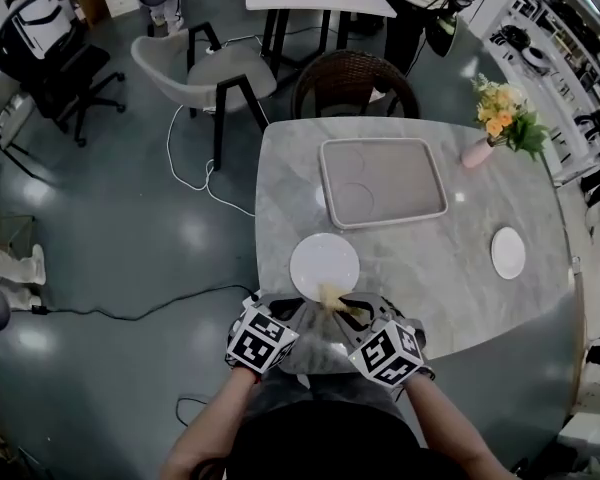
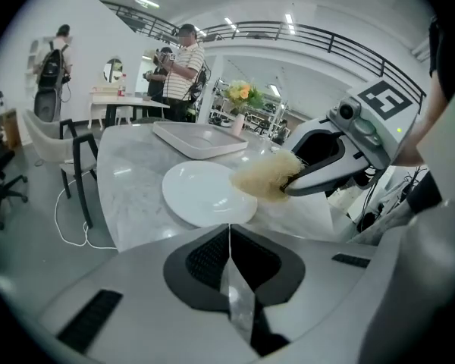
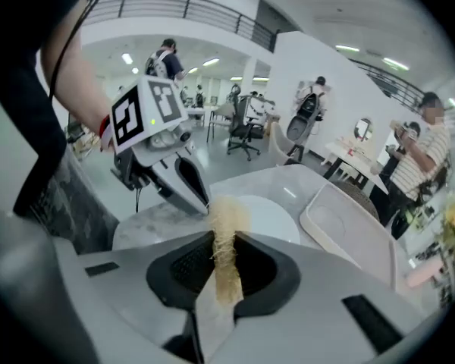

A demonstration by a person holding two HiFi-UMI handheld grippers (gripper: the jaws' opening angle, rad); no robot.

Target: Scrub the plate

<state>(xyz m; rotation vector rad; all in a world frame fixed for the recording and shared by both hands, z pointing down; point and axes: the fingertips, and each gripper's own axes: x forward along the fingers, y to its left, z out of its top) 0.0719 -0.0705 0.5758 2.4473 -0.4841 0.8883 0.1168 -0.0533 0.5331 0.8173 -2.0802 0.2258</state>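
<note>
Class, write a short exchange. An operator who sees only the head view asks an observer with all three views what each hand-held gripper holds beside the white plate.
Operator: From above I can't read the jaws. What about the left side first?
Observer: In its own view, the left hand-held gripper has its jaws together with nothing between them.
Operator: And the right side?
Observer: The right hand-held gripper is clamped on a straw-coloured fibrous scrubber, whose tuft sticks out past the jaw tips.
</note>
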